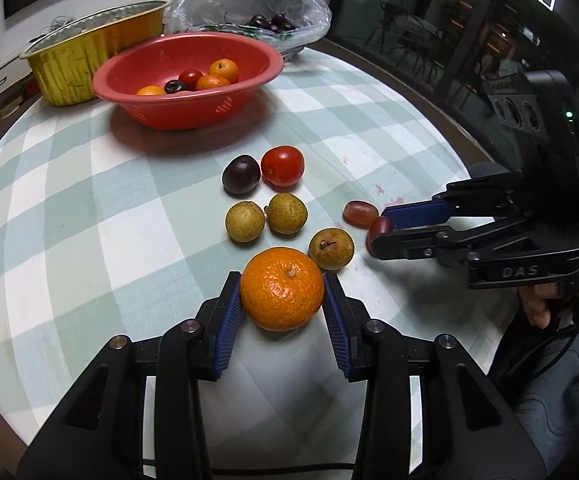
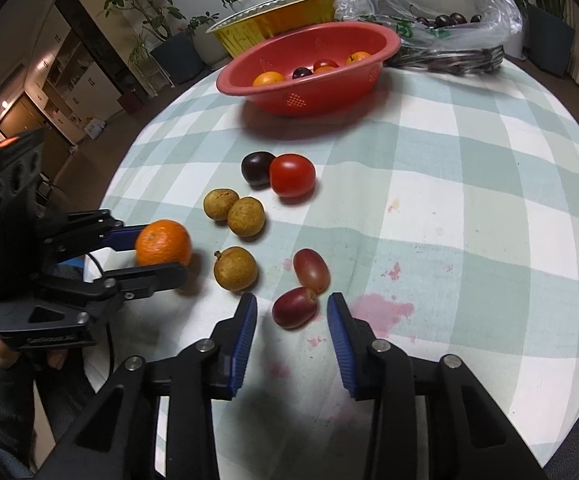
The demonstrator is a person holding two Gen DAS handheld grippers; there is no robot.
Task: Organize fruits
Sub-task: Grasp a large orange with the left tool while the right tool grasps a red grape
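Note:
My left gripper (image 1: 281, 280) is shut on a mandarin (image 1: 282, 289), both blue pads pressing its sides just above the checked cloth; the right wrist view shows the same grip (image 2: 161, 254). My right gripper (image 2: 291, 300) stands open around a red grape (image 2: 294, 307), with a gap on each side. A second grape (image 2: 311, 270) lies just beyond it. Three brown longans (image 1: 245, 222) (image 1: 288, 213) (image 1: 331, 249), a dark plum (image 1: 241, 174) and a tomato (image 1: 282, 166) lie loose mid-table. A red colander bowl (image 1: 185, 114) at the back holds mandarins, a tomato and a plum.
A gold foil pan (image 1: 89, 52) stands behind the bowl at the left. A clear plastic bag (image 1: 257, 8) with dark fruit sits behind it at the right. Pink juice stains (image 2: 381, 308) mark the cloth by the grapes. The round table's edge curves close on both sides.

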